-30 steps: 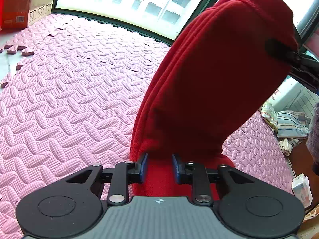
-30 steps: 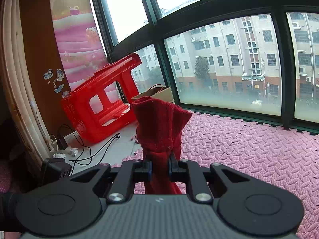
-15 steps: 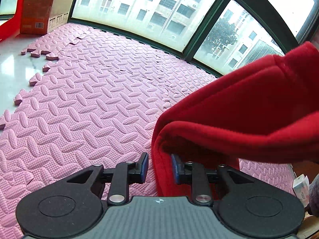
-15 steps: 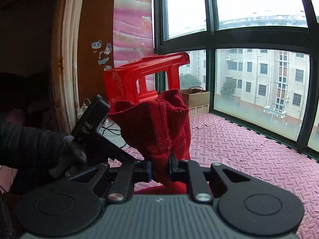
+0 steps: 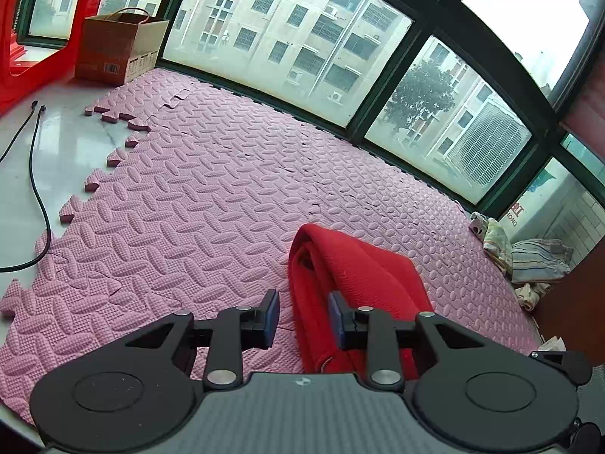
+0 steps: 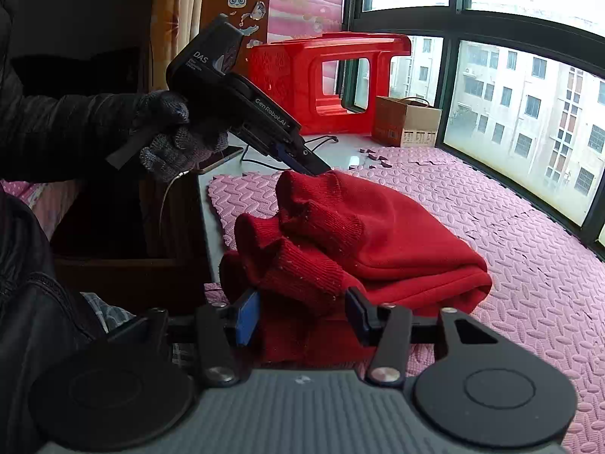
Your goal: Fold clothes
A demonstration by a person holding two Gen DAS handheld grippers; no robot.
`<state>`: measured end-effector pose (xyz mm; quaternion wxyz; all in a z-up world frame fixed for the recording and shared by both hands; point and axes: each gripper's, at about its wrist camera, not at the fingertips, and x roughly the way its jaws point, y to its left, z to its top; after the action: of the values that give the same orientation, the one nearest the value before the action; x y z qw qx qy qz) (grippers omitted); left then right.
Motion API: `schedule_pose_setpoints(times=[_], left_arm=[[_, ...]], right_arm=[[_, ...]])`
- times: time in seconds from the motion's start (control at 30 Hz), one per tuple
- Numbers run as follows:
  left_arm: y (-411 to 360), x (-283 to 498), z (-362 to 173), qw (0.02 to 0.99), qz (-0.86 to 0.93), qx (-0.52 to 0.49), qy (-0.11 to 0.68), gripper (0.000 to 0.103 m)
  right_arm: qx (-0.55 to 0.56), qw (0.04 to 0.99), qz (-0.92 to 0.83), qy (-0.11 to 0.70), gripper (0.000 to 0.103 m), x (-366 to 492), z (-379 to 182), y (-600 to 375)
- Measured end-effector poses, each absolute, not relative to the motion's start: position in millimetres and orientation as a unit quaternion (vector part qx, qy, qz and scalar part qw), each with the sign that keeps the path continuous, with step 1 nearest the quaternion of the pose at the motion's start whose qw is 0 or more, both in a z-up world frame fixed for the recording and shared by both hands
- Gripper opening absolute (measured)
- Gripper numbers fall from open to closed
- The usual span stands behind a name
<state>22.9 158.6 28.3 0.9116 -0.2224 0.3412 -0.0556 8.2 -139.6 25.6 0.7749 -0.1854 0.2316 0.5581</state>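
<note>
On the pink foam mat [image 5: 211, 204] the red sweater [image 6: 397, 242] lies folded, so my left gripper [image 5: 302, 317] and right gripper [image 6: 302, 317] both gape, released.

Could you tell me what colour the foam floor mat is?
The foam floor mat is pink; clearest in the left wrist view.

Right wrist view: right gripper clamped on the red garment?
No, the right gripper has its fingers spread wide, with the red garment lying loose on the pink mat.
</note>
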Motion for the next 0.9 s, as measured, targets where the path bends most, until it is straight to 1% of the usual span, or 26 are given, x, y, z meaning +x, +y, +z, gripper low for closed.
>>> schedule_pose_setpoints(times=[0.03, 0.1, 0.13, 0.2, 0.3, 0.33, 0.37, 0.4, 0.43, 0.5, 0.53, 0.6, 0.63, 0.67, 0.77, 0.8, 0.87, 0.9], left_arm=[[156, 19, 34, 0.913, -0.061, -0.224, 0.335, 0.032], [148, 14, 43, 0.913, -0.073, -0.230, 0.328, 0.042], [144, 13, 46, 0.913, -0.079, -0.230, 0.327, 0.045], [134, 12, 50, 0.912, -0.089, -0.228, 0.329, 0.047], [126, 15, 48, 0.906, -0.091, -0.234, 0.341, 0.047], [125, 16, 46, 0.903, -0.092, -0.239, 0.345, 0.045], [123, 17, 45, 0.901, -0.093, -0.243, 0.348, 0.045], [122, 19, 44, 0.898, -0.093, -0.248, 0.351, 0.037], [120, 20, 42, 0.895, -0.094, -0.252, 0.355, 0.023], [117, 22, 39, 0.890, -0.095, -0.261, 0.362, 0.017], [117, 23, 40, 0.889, -0.095, -0.264, 0.362, 0.013], [117, 24, 43, 0.887, -0.097, -0.274, 0.359, 0.011], [117, 24, 45, 0.886, -0.101, -0.280, 0.356, 0.011], [118, 23, 48, 0.884, -0.106, -0.287, 0.353, 0.010], [118, 22, 57, 0.880, -0.120, -0.304, 0.346, 0.010], [117, 20, 59, 0.878, -0.124, -0.308, 0.345, 0.009], [115, 15, 62, 0.876, -0.133, -0.310, 0.344, 0.009], [112, 12, 61, 0.875, -0.138, -0.307, 0.348, 0.009]], right_arm=[[-0.164, 0.776, 0.559, 0.243, 0.050, 10, 31, -144], [-0.121, 0.778, 0.558, 0.262, 0.050, 14, 42, -151], [-0.105, 0.785, 0.551, 0.265, 0.050, 18, 47, -151], [-0.095, 0.798, 0.533, 0.262, 0.050, 23, 54, -149], [-0.102, 0.803, 0.528, 0.256, 0.050, 33, 55, -133], [-0.109, 0.803, 0.526, 0.260, 0.050, 34, 52, -127], [-0.115, 0.802, 0.524, 0.265, 0.050, 36, 48, -121], [-0.118, 0.800, 0.522, 0.270, 0.050, 37, 44, -115], [-0.120, 0.800, 0.521, 0.273, 0.049, 38, 40, -112], [-0.120, 0.802, 0.513, 0.280, 0.047, 39, 33, -108], [-0.116, 0.805, 0.508, 0.282, 0.043, 40, 32, -108], [-0.100, 0.813, 0.500, 0.283, 0.029, 43, 33, -109], [-0.094, 0.816, 0.496, 0.281, 0.025, 44, 35, -111], [-0.091, 0.820, 0.494, 0.275, 0.019, 44, 38, -114], [-0.090, 0.825, 0.495, 0.256, 0.015, 41, 53, -127], [-0.094, 0.826, 0.497, 0.249, 0.009, 38, 59, -132], [-0.111, 0.825, 0.499, 0.239, 0.007, 32, 69, -141], [-0.118, 0.823, 0.503, 0.236, 0.001, 29, 73, -146]])
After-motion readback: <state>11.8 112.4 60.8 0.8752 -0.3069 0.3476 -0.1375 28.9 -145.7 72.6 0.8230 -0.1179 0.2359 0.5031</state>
